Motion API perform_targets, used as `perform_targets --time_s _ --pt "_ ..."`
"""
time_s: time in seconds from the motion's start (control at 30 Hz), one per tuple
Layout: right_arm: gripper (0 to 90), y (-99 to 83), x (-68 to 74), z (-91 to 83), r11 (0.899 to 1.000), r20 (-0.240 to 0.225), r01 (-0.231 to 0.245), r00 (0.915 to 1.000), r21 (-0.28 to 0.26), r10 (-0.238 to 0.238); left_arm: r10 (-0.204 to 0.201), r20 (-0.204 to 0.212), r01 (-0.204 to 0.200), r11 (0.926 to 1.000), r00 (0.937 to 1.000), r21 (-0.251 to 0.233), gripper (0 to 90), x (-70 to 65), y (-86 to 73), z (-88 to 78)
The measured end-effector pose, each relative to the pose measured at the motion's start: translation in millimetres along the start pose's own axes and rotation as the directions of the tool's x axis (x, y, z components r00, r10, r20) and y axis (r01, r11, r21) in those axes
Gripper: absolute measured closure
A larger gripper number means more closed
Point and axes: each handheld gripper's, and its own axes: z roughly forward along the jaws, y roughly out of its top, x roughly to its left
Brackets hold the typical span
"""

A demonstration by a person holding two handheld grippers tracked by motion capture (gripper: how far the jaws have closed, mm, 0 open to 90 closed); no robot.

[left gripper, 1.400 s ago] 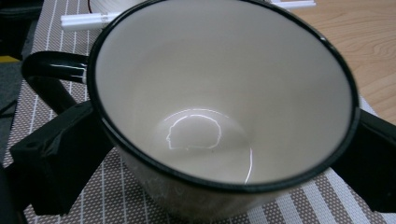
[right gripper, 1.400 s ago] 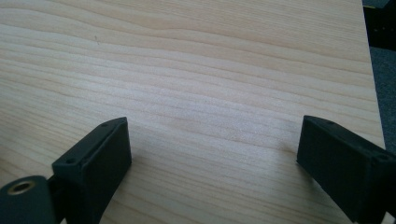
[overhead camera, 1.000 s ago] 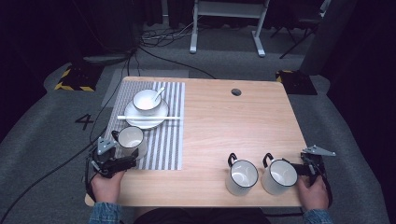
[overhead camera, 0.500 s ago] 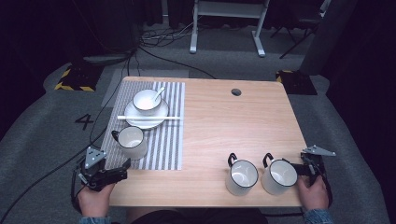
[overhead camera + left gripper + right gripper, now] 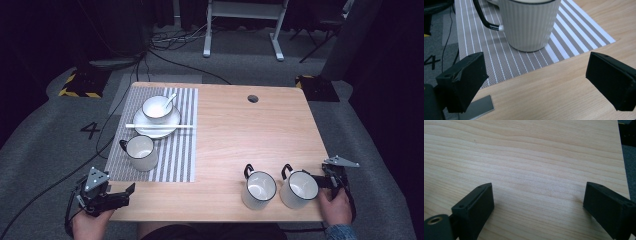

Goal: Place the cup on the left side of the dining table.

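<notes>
- On the striped placemat (image 5: 177, 145), at the left side of the table (image 5: 240, 135), stands a white ribbed mug (image 5: 142, 153) with a dark rim and a black handle. It is upright, on the near part of the mat, with the handle turned to the far left.
- Behind it on the same mat is a plate (image 5: 157, 126) with a bowl (image 5: 157, 107) and a spoon (image 5: 169, 100) in it, and chopsticks (image 5: 159, 126) lie across the plate.
- Two more mugs stand near the front right edge: the middle mug (image 5: 259, 189) and the right mug (image 5: 298, 188), just beside each other, both upright and empty as far as I can see.
- I judge these mugs as stiff and quite heavy for their size, like ceramic or enamel. The surface looks smooth, so it may slip, and a hard knock could chip it.
- The best place to take hold is, I think, over the rim and wall, or at the handle. The ribbed wall should give some grip.
- The left gripper (image 5: 119, 196) is at the front left corner of the table, low and pointed to the right and forward. In the left gripper view its fingers (image 5: 464, 77) are wide apart and hold nothing; the ribbed mug (image 5: 531, 23) is ahead of them, not touching.
- The right gripper (image 5: 327, 181) is at the front right edge, touching or almost touching the right mug, which I cannot decide. In the right gripper view its fingers (image 5: 475, 207) are wide open over bare wood, with nothing between them.
</notes>
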Motion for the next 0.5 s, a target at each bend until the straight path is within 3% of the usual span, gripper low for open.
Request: perform_targets --time_s 0.27,0.5 --pt "9.9 0.0 0.1 0.0 1.000 -0.001 -0.001 1.0000 0.001 0.001 0.006 0.020 -0.007 0.9982 0.9998 0.060 4.0 3.1 -10.2 6.3" --pt "9.9 0.0 0.0 0.0 1.000 0.000 0.000 1.0000 0.000 0.000 0.008 0.037 -0.013 0.9908 0.9993 0.134 4.1 4.2 -19.8 15.6"
